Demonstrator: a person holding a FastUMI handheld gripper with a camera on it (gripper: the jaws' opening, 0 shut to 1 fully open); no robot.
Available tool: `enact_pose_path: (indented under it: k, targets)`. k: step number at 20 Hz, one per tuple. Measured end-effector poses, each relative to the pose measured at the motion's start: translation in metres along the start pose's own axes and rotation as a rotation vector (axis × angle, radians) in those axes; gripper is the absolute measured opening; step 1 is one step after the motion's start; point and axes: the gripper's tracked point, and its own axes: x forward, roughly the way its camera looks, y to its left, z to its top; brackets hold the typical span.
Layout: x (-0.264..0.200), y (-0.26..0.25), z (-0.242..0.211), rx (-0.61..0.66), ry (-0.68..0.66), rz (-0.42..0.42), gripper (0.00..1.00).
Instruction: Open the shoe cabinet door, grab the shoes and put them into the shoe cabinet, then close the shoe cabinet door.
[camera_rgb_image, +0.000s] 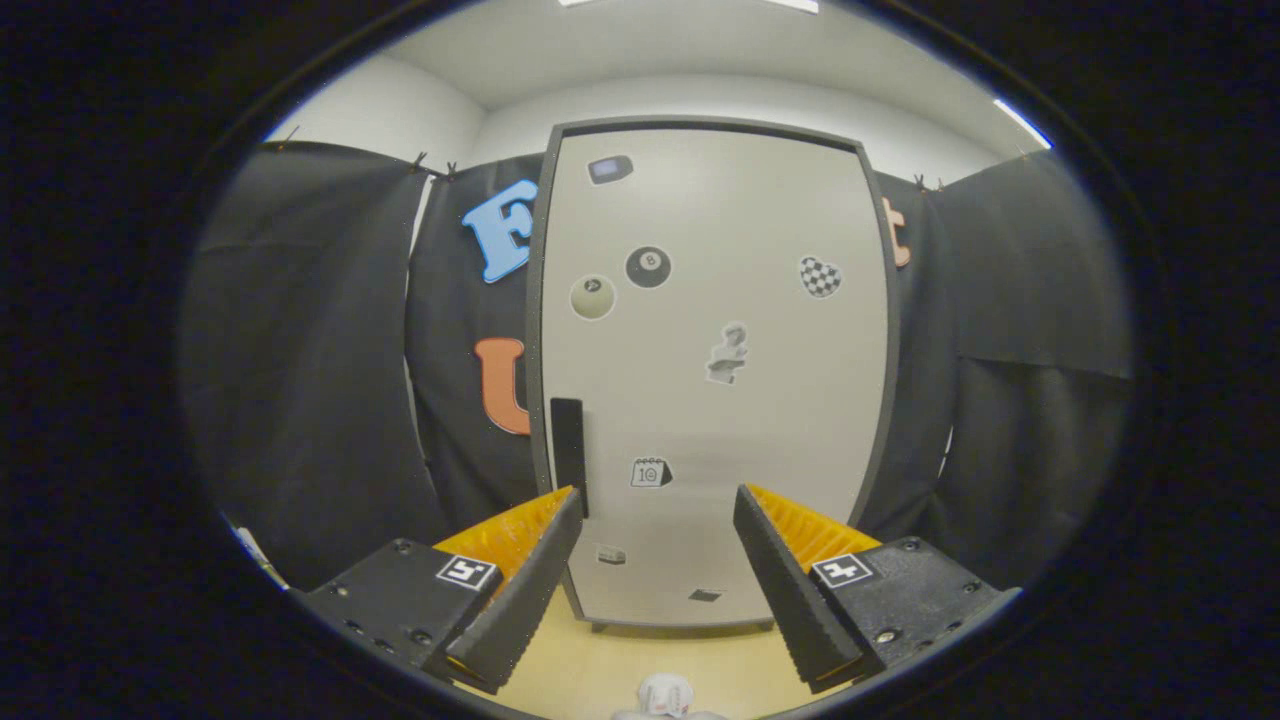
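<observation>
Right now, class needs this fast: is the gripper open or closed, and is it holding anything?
Gripper: open, holding nothing, aimed at the closed shoe cabinet door.

This is a staged recording booth: black cloth (310, 340) hangs clipped on both sides of the sticker-dotted shoe cabinet (715, 400), plain white walls (400, 105) rising behind it.

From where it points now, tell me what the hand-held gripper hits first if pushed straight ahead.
Most likely the closed cabinet door, low on its face right of the black handle. The hand-held gripper is open and empty; nothing shows between. Depth is unclear.
</observation>
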Motion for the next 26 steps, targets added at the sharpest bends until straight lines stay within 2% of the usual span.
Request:
enact_pose_path:
  k: [7,12,17,19,23,26]
  targets:
    - [0.090,0.048,-0.021,0.014,0.041,0.050,1.00]
    - [0.135,0.060,-0.028,0.038,0.059,0.058,0.97]
    - [0.153,0.063,-0.030,0.062,0.068,0.040,0.74]
    - [0.153,0.062,-0.031,0.049,0.065,0.013,0.70]
    - [0.158,0.060,-0.035,0.065,0.068,-0.007,0.41]
    - [0.152,0.059,-0.034,0.064,0.085,0.002,0.36]
